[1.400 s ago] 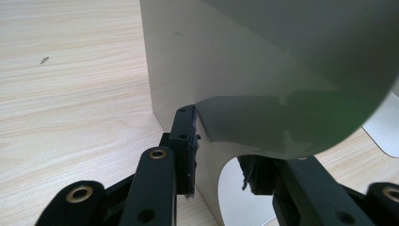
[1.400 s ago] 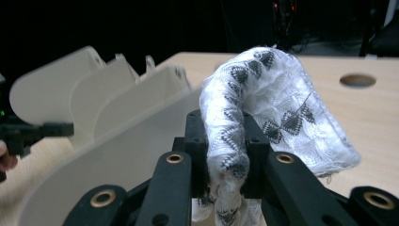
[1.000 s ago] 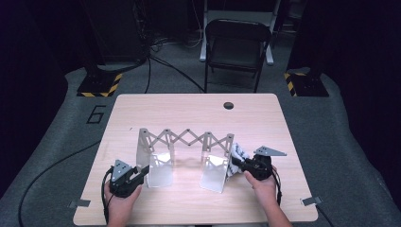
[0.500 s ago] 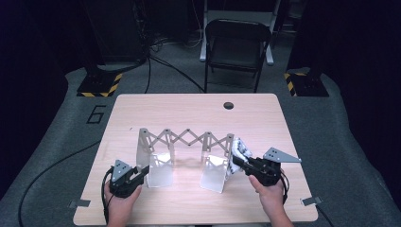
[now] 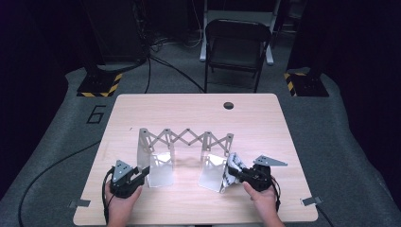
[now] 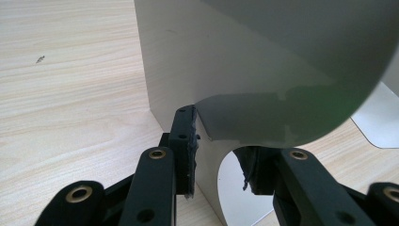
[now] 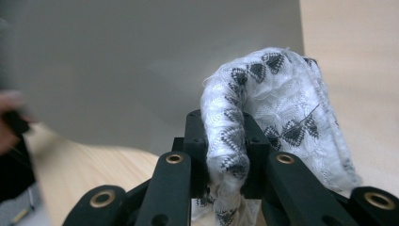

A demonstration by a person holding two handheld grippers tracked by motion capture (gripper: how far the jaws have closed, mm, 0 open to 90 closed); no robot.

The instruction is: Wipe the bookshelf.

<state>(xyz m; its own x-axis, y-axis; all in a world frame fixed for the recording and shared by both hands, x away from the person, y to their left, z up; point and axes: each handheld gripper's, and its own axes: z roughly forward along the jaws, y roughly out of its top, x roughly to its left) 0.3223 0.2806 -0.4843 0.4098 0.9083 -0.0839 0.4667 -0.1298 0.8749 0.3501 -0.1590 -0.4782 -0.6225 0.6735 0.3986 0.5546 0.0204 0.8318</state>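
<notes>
A metal scissor-lattice rack [image 5: 187, 138] stands on the wooden table [image 5: 265, 123] with an upright plate at each end. My left gripper [image 5: 142, 176] is shut on the near edge of the left plate [image 5: 158, 168]. In the left gripper view the plate [image 6: 226, 70] stands between the pads of the left gripper [image 6: 219, 150]. My right gripper [image 5: 235, 176] is shut on a white cloth with a dark pattern [image 5: 233, 165], held against the outer face of the right plate [image 5: 213, 172]. In the right gripper view the cloth [image 7: 282, 108] bulges over the right gripper [image 7: 226, 141], with the grey plate [image 7: 141, 61] behind it.
A round hole [image 5: 229, 105] is in the table near its far edge. A black folding chair [image 5: 235, 45] stands on the floor beyond the table. Striped stand bases [image 5: 99, 85] sit at the back left and back right. Cables trail from both grippers.
My right gripper with the cloth has shifted along the right plate's outer face, toward the table's near edge. The left gripper and the rack have stayed put.
</notes>
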